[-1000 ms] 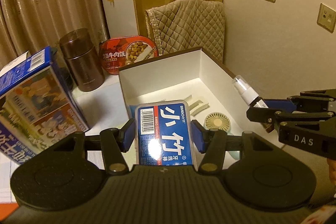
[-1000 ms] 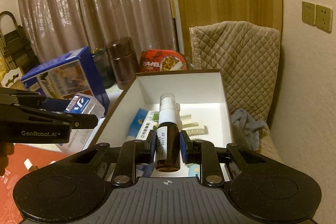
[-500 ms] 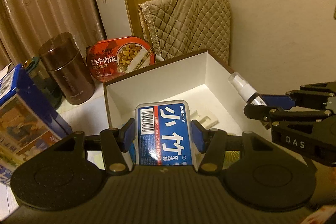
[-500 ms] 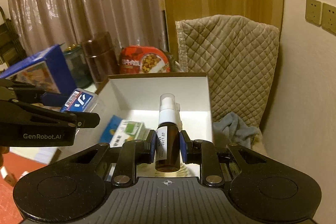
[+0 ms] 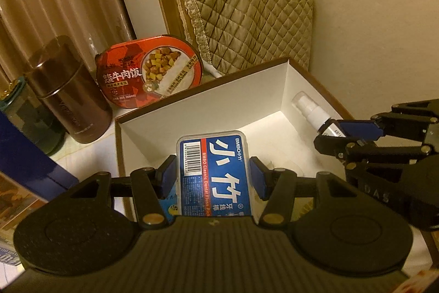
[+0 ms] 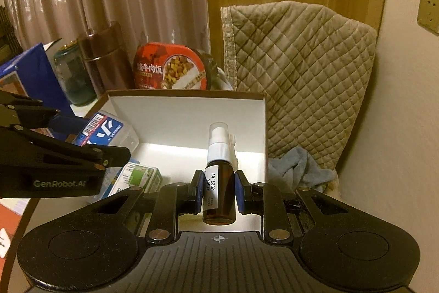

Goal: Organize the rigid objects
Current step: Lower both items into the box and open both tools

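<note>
My left gripper [image 5: 213, 177] is shut on a blue dental floss box [image 5: 214, 172] and holds it over the near left part of the open white box [image 5: 192, 111]. My right gripper [image 6: 219, 190] is shut on a brown spray bottle [image 6: 219, 183] with a white pump top, held over the white box's [image 6: 186, 111] right side. The bottle [image 5: 312, 111] and right gripper [image 5: 343, 135] show at the right of the left wrist view. The floss box [image 6: 107, 132] and left gripper [image 6: 87, 139] show at the left of the right wrist view. A small green-and-white carton [image 6: 137, 177] lies inside the box.
Behind the box stand a red instant-rice bowl [image 5: 151, 70], a brown canister [image 5: 71, 106] and a green glass jar [image 6: 71, 76]. A blue carton [image 5: 30, 175] stands at the left. A quilted cover [image 6: 296, 73] and a grey cloth [image 6: 299, 169] lie to the right, by the wall.
Both grippers have moved forward over the white box with their objects still held. The box looks nearer and larger in both views.
</note>
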